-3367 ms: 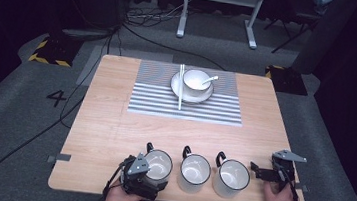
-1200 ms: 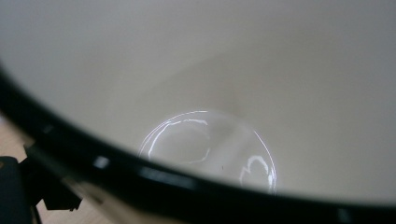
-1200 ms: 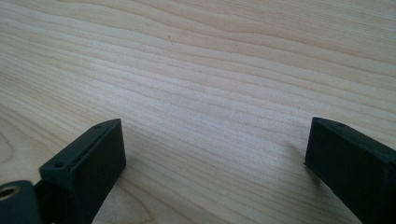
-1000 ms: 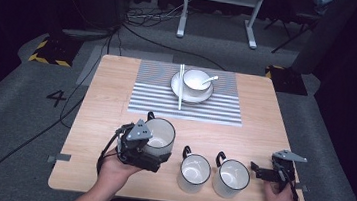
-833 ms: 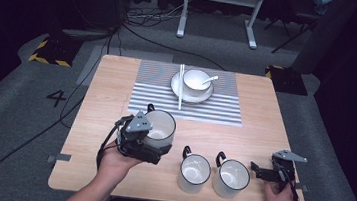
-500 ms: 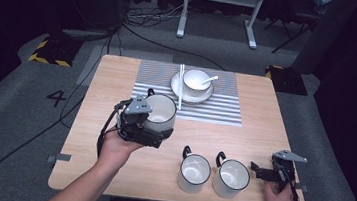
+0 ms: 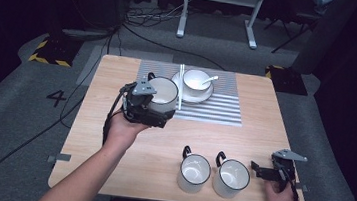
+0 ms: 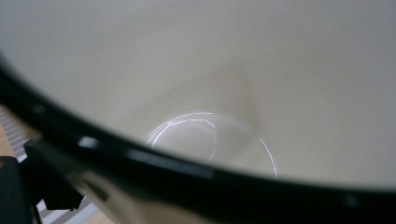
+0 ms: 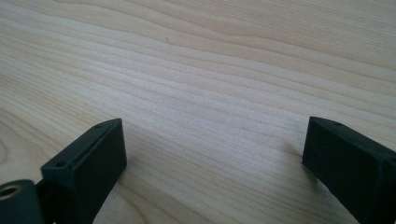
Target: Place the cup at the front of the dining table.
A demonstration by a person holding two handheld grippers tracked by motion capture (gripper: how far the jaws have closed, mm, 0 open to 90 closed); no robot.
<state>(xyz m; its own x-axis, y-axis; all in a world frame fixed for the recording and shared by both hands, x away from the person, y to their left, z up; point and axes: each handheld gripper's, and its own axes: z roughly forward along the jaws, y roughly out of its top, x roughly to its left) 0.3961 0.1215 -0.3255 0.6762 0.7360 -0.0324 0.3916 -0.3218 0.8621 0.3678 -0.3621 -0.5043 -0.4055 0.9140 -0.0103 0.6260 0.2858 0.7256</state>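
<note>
My left hand-held gripper pinches one mug, seemingly lifted near the striped mat; two mugs wait; right hand-held gripper spread.

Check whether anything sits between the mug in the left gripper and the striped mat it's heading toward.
The mug in the left gripper is already at the striped mat's left edge. Just beyond it lie a chopstick and the bowl on its saucer, crowding that side.

3 mugs, 1 bowl
</note>
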